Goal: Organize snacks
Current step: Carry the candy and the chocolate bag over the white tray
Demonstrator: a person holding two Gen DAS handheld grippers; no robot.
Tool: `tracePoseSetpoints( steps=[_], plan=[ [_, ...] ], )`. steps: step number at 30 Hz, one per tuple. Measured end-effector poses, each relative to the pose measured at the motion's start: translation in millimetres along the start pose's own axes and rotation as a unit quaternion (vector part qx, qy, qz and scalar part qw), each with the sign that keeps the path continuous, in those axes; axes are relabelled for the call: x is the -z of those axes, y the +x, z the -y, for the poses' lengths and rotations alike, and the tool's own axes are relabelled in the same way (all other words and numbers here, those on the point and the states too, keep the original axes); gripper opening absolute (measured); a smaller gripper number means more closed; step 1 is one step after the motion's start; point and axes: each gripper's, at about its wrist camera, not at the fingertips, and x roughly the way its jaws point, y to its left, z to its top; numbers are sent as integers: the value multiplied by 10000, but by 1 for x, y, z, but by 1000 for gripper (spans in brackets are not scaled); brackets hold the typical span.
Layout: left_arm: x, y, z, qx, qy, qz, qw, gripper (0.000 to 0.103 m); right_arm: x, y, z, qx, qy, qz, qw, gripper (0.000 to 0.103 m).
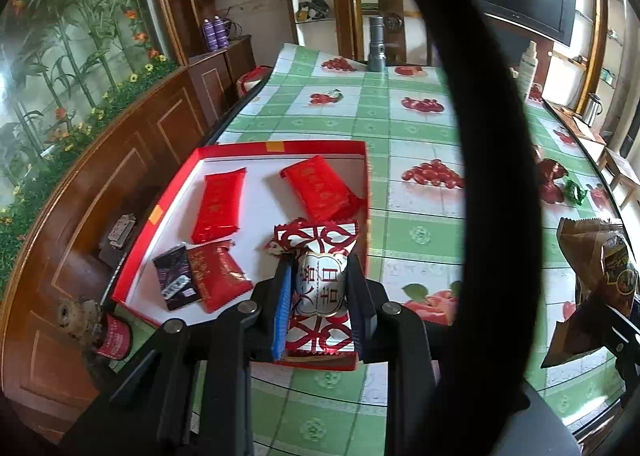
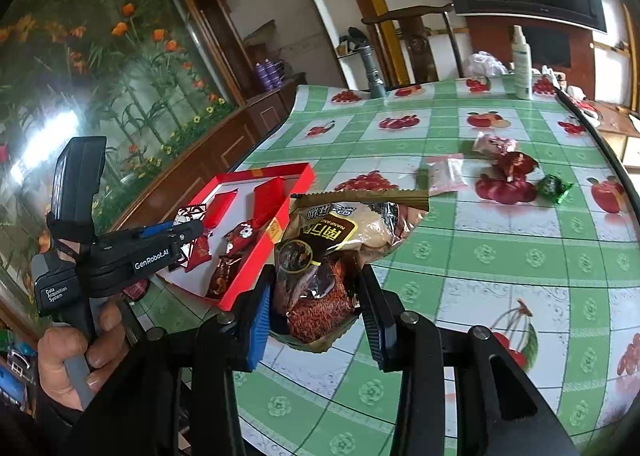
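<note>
Left gripper (image 1: 320, 288) is clamped on one red-and-white patterned candy (image 1: 322, 292), a glossy foil wrapper with crimped ends, held above the near right corner of the red box (image 1: 280, 147). One finger pad is blue and ribbed, the other dark. In the right wrist view a hand (image 2: 70, 356) grips its grey handle.

Red box: one, shallow, rectangular, cardboard, white floor, two orange tape tabs on its rim. Counted inside it, left wrist view:
- three red packets: one long flat packet (image 1: 219, 205) left of centre, one plump packet (image 1: 322, 190) toward the far right wall, one darker packet (image 1: 218, 276) near the front
- one small black sachet (image 1: 176, 276) touching the darker red packet's left side

Right of the box, right gripper (image 2: 316, 296) is closed on one large snack bag (image 2: 332, 256): crinkly clear film, brown label, serrated gold top edge, reddish-brown pieces inside. The bag hangs just beside the box's right wall, above the table (image 2: 440, 276).

Table covering: glossy, green-and-white checks with printed fruit.

Well right of the box, loose on the table:
- one pink sachet (image 2: 444, 172), flat
- one pale pink wrapped sweet (image 2: 494, 144)
- one dark red wrapped sweet (image 2: 516, 164)
- one green foil sweet (image 2: 554, 188)

Far beyond the box: one grey metal flashlight (image 2: 374, 76), upright; one white spray bottle (image 2: 522, 64), upright.
</note>
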Motion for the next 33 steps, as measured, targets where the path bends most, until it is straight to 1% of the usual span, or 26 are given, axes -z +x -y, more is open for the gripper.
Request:
tracePoseSetpoints(
  steps=[10, 13, 23, 33],
  plan=[
    [-3, 2, -19, -40, -154, 41, 9999, 27, -7, 15, -20, -149, -234, -62, 9996, 40],
    [-4, 3, -24, 22, -196, 35, 9998, 27, -9, 21, -24, -172, -273, -99, 9994, 40],
    [-7, 9, -37, -108, -280, 68, 9995, 27, -13, 36, -34, -252, -372, -204, 9988, 40],
    [-8, 13, -52, -283, -351, 93, 9989, 27, -26, 53, -48, -413, -482, -214, 9978, 40]
  ],
)
